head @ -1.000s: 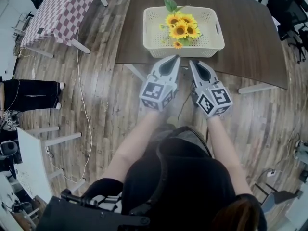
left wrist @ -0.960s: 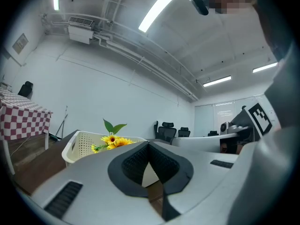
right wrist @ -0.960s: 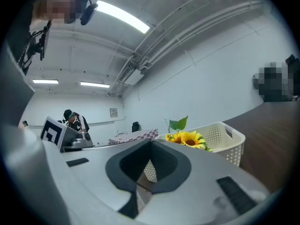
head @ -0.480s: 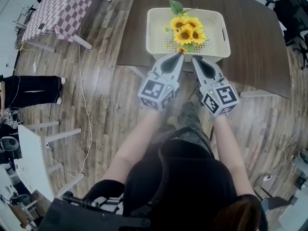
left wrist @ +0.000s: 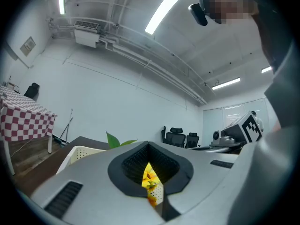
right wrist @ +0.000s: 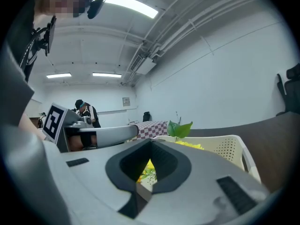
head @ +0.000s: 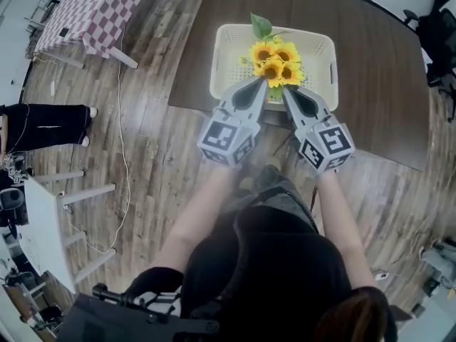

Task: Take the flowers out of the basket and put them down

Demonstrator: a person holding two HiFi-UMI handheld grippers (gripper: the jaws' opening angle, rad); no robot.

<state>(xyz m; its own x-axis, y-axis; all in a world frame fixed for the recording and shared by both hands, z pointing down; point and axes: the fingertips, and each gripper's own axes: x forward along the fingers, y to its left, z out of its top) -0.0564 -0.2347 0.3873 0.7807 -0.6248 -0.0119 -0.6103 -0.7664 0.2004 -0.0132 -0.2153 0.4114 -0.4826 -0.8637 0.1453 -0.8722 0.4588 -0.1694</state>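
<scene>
My left gripper (head: 262, 83) and right gripper (head: 286, 90) had advanced to the near rim of the basket (head: 222, 61). Both were fully closed and held nothing, so the sunflowers (head: 275, 60) were not yet taken out.

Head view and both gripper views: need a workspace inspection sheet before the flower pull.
Surface: dark brown wooden table, carrying only the basket.
Job's things: yellow sunflowers with a green leaf lie inside the cream perforated plastic basket.
Clutter: nothing seen.
Grippers: left gripper and right gripper both shut, empty, tips over the basket's near rim in the head view.
Cables: white cable trails across the wood plank floor.
Surroundings: red-and-white checked table, black office chairs, a person's legs.
</scene>
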